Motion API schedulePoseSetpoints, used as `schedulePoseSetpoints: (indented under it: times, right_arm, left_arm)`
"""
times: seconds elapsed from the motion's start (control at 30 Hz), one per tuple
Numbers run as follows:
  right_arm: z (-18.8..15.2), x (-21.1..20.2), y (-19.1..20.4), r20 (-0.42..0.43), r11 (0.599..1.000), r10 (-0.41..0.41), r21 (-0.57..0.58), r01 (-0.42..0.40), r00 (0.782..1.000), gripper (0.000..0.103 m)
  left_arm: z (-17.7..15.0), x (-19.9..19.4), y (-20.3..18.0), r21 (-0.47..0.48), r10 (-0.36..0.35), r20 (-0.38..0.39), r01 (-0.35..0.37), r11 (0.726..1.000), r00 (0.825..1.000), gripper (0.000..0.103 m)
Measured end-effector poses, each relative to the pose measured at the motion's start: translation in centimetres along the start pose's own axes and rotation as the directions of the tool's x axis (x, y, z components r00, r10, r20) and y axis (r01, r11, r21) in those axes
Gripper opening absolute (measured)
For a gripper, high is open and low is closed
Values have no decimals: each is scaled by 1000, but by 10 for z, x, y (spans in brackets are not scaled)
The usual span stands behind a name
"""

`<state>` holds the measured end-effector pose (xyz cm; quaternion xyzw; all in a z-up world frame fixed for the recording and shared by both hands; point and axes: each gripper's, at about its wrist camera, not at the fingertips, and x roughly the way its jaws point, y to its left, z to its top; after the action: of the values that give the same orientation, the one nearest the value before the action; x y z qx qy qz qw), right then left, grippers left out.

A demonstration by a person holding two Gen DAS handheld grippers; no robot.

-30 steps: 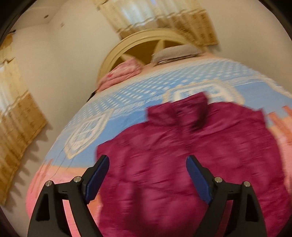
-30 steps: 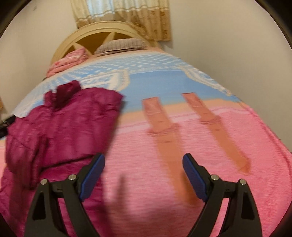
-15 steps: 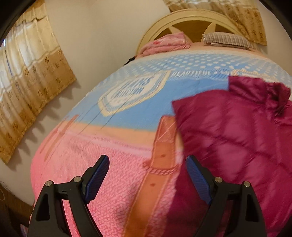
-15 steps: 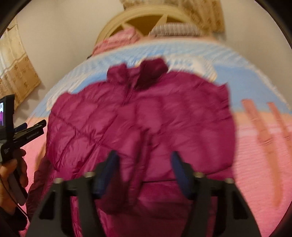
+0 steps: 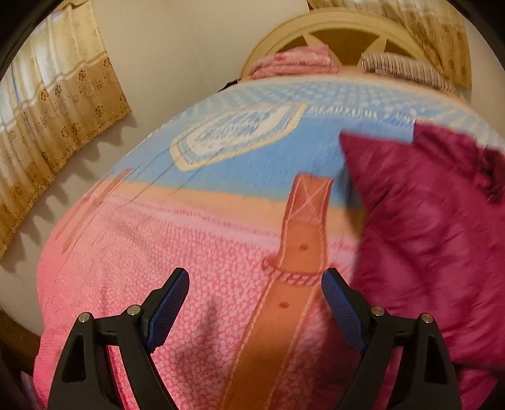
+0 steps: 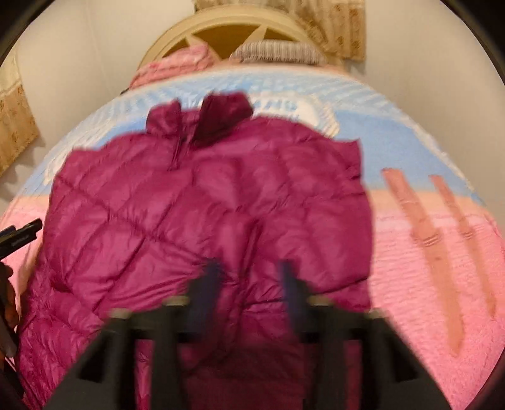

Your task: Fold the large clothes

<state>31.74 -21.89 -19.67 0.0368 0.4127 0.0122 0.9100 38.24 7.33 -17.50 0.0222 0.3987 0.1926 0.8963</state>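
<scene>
right now the magenta quilted jacket [image 6: 208, 214] lies spread across the bed blanket [image 6: 426, 258], collar toward the headboard [image 6: 227, 25], its body covering the seam where the blue part of the blanket meets the pink. the right gripper [image 6: 249, 284] hangs over the jacket's lower middle; its picture is smeared by motion, but the two fingers [image 6: 210, 280] show a clear gap with jacket fabric visible between them, so it is partly open and nothing is caught in it. whether the tips touch the fabric cannot be told through the blur. the left gripper [image 5: 255, 302] sits off the jacket's side, over the pink part of the blanket, its blue pads [image 5: 169, 307] spread wide with nothing between them but blanket and a printed orange strap [image 5: 300, 252]. from that view the jacket [image 5: 435, 239] fills the right side, its edge just beside the right-hand finger. a folded pink cloth [image 6: 176, 66] and a striped pillow [image 6: 277, 52] rest by the headboard.
</scene>
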Motion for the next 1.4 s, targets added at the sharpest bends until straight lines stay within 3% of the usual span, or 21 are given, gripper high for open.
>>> schedulePoseSetpoints:
  times: [0.1, 0.13, 0.17, 0.3, 0.47, 0.57, 0.7, 0.9, 1.4]
  right_arm:
    - [10, -26, -5, 92, 997, -69, 49, 64, 993, 61]
    - [14, -34, -4, 124, 996, -64, 67, 56, 990, 55]
    - [18, -37, -1, 133, 997, -52, 71, 43, 990, 40]
    - [30, -21, 19, 76, 996, 65, 62, -70, 995, 24]
    - [27, 18, 31, 25, 992, 105, 63, -106, 994, 23]
    - [22, 33, 30, 8, 994, 94, 48, -94, 996, 19]
    - [14, 41, 31, 4, 998, 68, 2, -68, 998, 19]
    - [9, 53, 39, 8, 999, 21, -46, -21, 1000, 19]
    - [9, 57, 40, 10, 999, 3, -53, -3, 1000, 19]
  left_arm:
    - [19, -23, -1, -30, -53, 53, 55, 998, 997, 86]
    - [27, -31, -6, -35, -85, 72, 88, 996, 994, 86]
    - [33, -34, -11, -32, -113, 79, 116, 993, 990, 86]
    - [52, -43, -56, 38, -240, 77, 237, 971, 968, 86]
    - [55, -10, -110, 96, -340, -44, 343, 934, 939, 86]
    - [42, 20, -133, 142, -257, -86, 267, 953, 963, 86]
    - [27, 39, -141, 168, -256, -75, 265, 949, 964, 94]
    - [24, 47, -136, 110, -284, -87, 293, 950, 955, 99]
    - [20, 45, -137, 113, -261, -75, 268, 957, 962, 101]
